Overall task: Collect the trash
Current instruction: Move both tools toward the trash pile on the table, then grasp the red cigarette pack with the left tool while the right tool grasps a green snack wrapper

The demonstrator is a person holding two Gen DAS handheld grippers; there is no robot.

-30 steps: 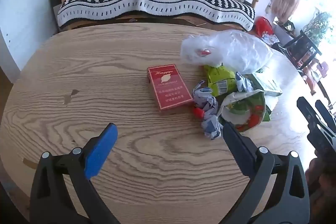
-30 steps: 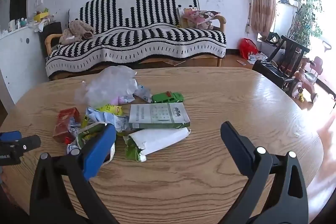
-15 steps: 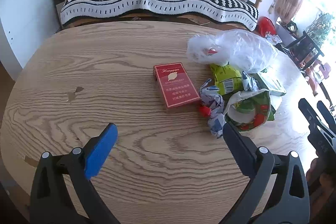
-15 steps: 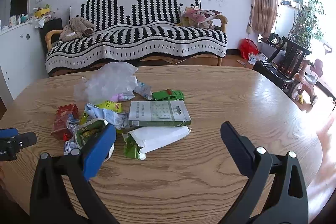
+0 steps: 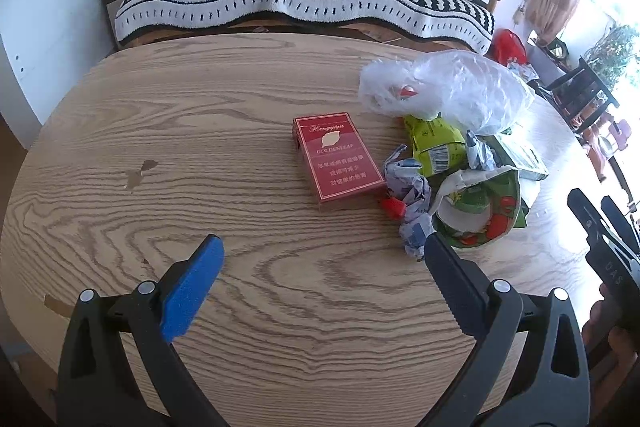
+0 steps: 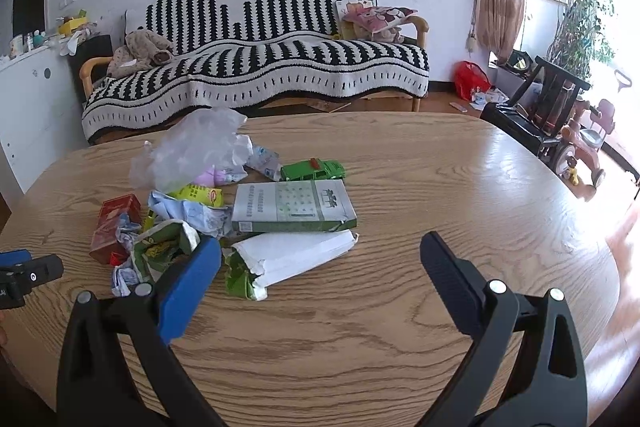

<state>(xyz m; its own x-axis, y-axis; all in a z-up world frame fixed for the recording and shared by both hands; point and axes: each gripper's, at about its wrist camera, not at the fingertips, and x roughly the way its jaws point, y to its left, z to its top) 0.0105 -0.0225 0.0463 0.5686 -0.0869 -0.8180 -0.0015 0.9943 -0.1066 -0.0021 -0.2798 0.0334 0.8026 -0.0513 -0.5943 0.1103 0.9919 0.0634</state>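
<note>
Left tongs [image 5: 320, 259] (spread wide), right tongs [image 6: 320, 259] likewise, above table [image 5: 200, 107]

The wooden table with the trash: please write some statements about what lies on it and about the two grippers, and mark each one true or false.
1. The red cigarette pack lies flat on the wooden table. True.
2. The left gripper is shut on the cigarette pack. False: its jaws are wide open and hold nothing.
3. A green toy car stands behind the grey-green flat box, on the sofa side. True.
4. The clear plastic bag lies on the floor. False: it is on the table, at the sofa end of the pile.
5. The right gripper holds the torn white and green wrapper. False: it is open, and the wrapper lies on the table.
</note>
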